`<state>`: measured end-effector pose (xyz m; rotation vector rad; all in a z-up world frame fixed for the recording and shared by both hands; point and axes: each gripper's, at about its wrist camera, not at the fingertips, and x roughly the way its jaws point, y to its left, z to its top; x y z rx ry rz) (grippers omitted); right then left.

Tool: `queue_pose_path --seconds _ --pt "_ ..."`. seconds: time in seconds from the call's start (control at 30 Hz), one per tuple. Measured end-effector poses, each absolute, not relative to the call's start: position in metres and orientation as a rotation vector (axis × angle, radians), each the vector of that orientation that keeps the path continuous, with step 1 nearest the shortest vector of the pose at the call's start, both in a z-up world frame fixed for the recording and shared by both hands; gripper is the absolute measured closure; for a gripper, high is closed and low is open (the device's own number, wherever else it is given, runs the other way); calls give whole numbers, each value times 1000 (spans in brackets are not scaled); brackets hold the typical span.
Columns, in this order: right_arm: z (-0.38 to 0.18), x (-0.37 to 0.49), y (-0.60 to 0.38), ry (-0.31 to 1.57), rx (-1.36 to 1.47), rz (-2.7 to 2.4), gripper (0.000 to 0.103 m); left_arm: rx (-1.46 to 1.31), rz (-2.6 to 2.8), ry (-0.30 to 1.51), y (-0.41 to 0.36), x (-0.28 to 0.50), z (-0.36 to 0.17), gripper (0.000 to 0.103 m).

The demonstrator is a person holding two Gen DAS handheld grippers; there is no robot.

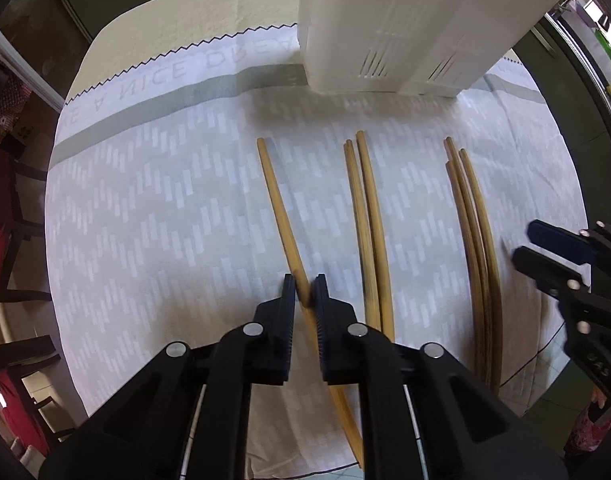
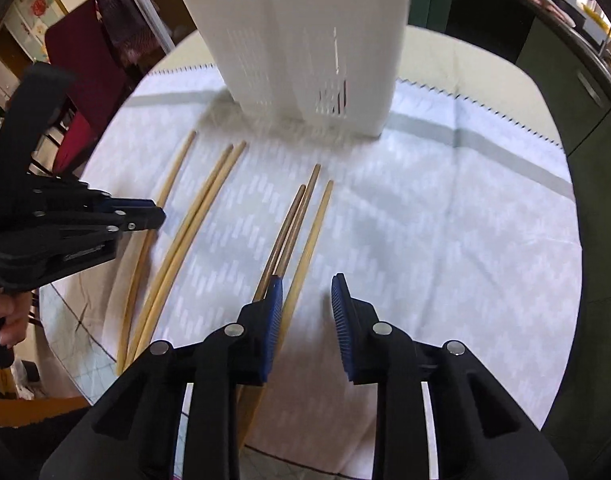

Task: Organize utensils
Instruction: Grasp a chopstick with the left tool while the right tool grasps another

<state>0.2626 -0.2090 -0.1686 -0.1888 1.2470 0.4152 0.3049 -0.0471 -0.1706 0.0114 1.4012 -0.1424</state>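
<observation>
The left gripper [image 1: 304,286] is clamped across a single chopstick [image 1: 274,196] pointing toward the holder [image 1: 405,28]; right gripper [image 2: 307,292] jaws apart, empty.

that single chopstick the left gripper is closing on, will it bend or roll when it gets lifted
The single chopstick looks like stiff wood, so it probably won't bend. It is thin and round, so it may pivot or slip between the left gripper pads, held near one end. Likely very light.
</observation>
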Motion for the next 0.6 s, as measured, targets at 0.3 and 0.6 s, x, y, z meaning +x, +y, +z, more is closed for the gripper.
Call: queue_pose_path --seconds 0.3,0.6 --pt "-188 270 -191 1306 -230 379 83 113 -166 1376 -61 312 -172 93" --pt "-195 278 -168 1311 -296 342 92 115 -178 1391 -65 319 -173 93"
